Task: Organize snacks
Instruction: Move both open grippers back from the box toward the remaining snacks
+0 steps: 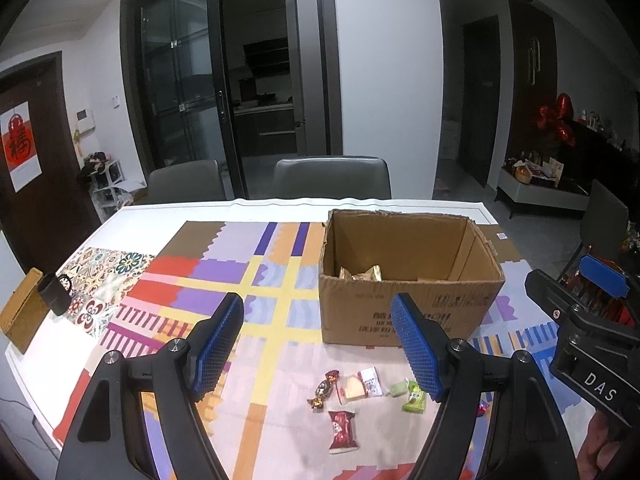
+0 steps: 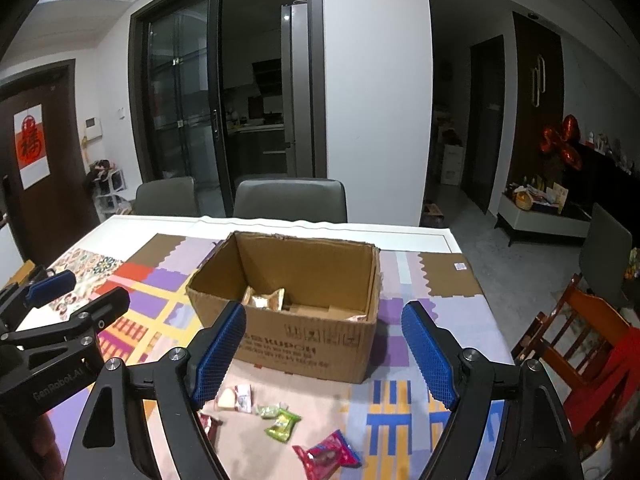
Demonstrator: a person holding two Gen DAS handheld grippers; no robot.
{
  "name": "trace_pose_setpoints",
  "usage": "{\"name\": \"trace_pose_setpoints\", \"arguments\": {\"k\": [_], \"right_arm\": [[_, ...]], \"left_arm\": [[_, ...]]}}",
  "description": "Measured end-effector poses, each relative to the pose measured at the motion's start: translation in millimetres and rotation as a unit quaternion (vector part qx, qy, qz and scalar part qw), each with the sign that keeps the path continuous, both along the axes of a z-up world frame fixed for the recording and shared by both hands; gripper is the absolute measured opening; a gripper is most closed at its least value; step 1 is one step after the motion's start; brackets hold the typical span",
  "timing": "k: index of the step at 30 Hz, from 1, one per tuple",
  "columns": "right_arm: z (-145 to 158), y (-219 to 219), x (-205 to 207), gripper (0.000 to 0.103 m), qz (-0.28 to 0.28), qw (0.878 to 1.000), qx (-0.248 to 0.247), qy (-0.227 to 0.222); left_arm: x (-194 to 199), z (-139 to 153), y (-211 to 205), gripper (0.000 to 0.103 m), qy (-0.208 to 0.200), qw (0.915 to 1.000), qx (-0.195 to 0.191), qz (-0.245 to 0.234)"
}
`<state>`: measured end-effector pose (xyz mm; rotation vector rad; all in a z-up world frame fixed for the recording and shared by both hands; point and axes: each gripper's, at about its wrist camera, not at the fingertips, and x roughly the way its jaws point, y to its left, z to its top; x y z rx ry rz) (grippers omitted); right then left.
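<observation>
From the left wrist, the left hand-held gripper (image 1: pixel 318 344) stood spread and empty above loose snacks (image 1: pixel 360 386) near the counter's (image 1: pixel 168 216) front edge, before the cardboard box (image 1: pixel 408 276).

From the right wrist, the right hand-held gripper (image 2: pixel 324 352) was likewise spread and empty; the box apparently held gold packets (image 2: pixel 266 300).

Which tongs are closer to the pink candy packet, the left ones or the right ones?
Right. The right tongs hang open just above the pink candy packet, which lies between their arms. The left tongs hang farther to the left, over the red packet.
</observation>
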<state>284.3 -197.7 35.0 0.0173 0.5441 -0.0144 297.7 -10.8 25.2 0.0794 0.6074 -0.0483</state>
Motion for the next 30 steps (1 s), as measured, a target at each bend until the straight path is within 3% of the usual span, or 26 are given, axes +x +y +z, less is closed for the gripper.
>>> {"name": "trace_pose_setpoints", "arguments": {"k": [18,30], "right_arm": [[-35,15,-11,0.081,0.012,0.999,-0.007,0.032],[-69,20,-9,0.081,0.022,0.997,-0.003,0.069]], "left_arm": [[-22,-31,11,0.076,0.019,0.9997,0.000,0.016],[-24,-67,12,0.076,0.048,0.9986,0.001,0.024]]}}
